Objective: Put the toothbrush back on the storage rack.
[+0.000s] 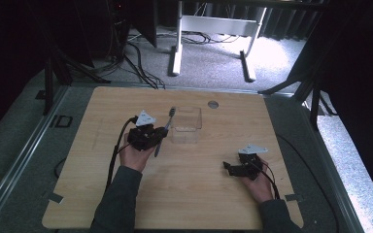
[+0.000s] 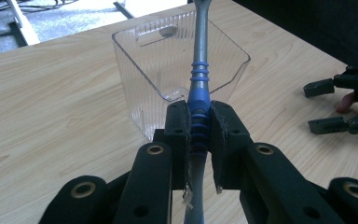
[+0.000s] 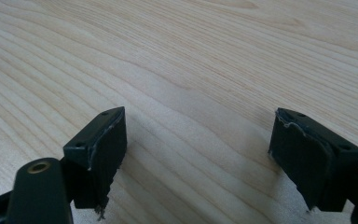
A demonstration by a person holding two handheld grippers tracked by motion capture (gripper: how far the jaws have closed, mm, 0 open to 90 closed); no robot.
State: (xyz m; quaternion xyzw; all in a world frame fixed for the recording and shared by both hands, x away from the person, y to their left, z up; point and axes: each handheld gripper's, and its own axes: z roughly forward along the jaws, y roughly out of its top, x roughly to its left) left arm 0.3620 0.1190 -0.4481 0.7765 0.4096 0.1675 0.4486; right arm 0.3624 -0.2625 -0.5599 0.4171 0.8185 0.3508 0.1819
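A grey toothbrush (image 1: 169, 120) with a blue ribbed grip (image 2: 199, 70) is clamped between the pads of my left gripper (image 1: 162, 133) (image 2: 199, 126), which is shut on its handle. Its far end reaches up over the near left side of a clear plastic container (image 1: 187, 125) (image 2: 144, 88), which stands upright and looks empty. My right gripper (image 1: 228, 169) (image 3: 198, 154) lies low over the wooden table (image 3: 168, 56) at the right, its jaws wide open with nothing between them. From the left gripper view, that right gripper (image 2: 311, 106) appears at the far right edge.
The wooden table (image 1: 184, 194) has a small round grey grommet (image 1: 213, 104) near its far edge. Beyond the table are cables on the floor and a white desk frame (image 1: 213, 24). Dark curtains stand on both sides.
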